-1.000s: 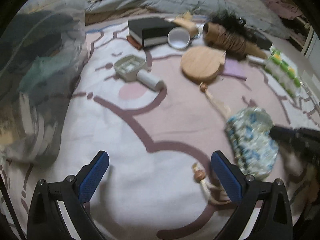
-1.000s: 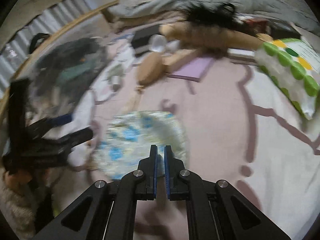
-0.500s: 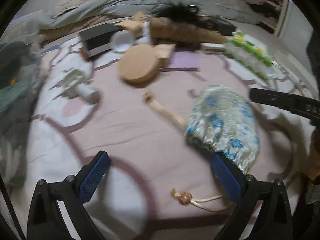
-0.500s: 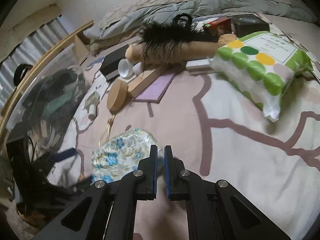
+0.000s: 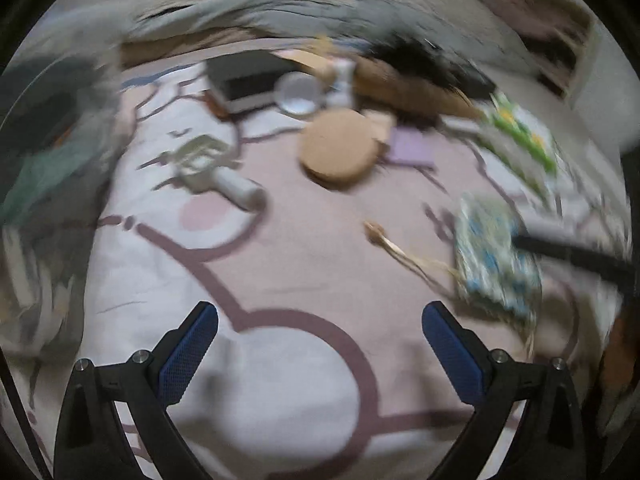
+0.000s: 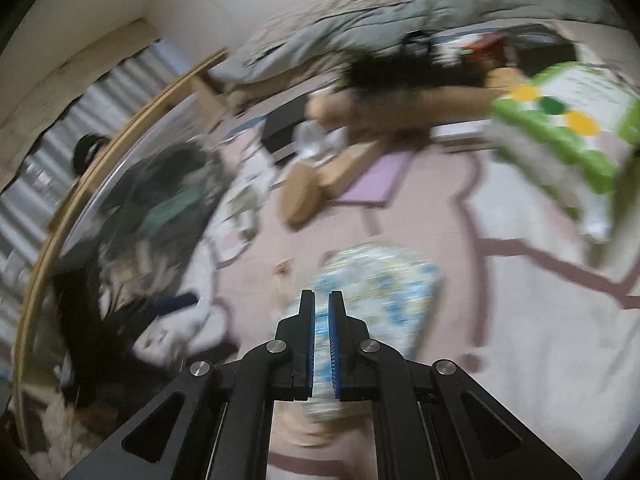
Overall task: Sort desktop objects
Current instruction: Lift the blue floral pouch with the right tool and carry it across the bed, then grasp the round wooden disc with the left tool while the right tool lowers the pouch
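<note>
In the left wrist view the left gripper [image 5: 320, 320] stays spread over the bedsheet [image 5: 304, 272], the floral pouch [image 5: 494, 260] now lifted rightward; in the right wrist view the right gripper [image 6: 321, 300] keeps pinching the pouch [image 6: 376, 280], all writing blurred.

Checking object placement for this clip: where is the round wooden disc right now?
In the left wrist view the round wooden disc lies upper centre on the pink bedspread, just below the round mirror and left of the purple pad, far from both claws.
</note>
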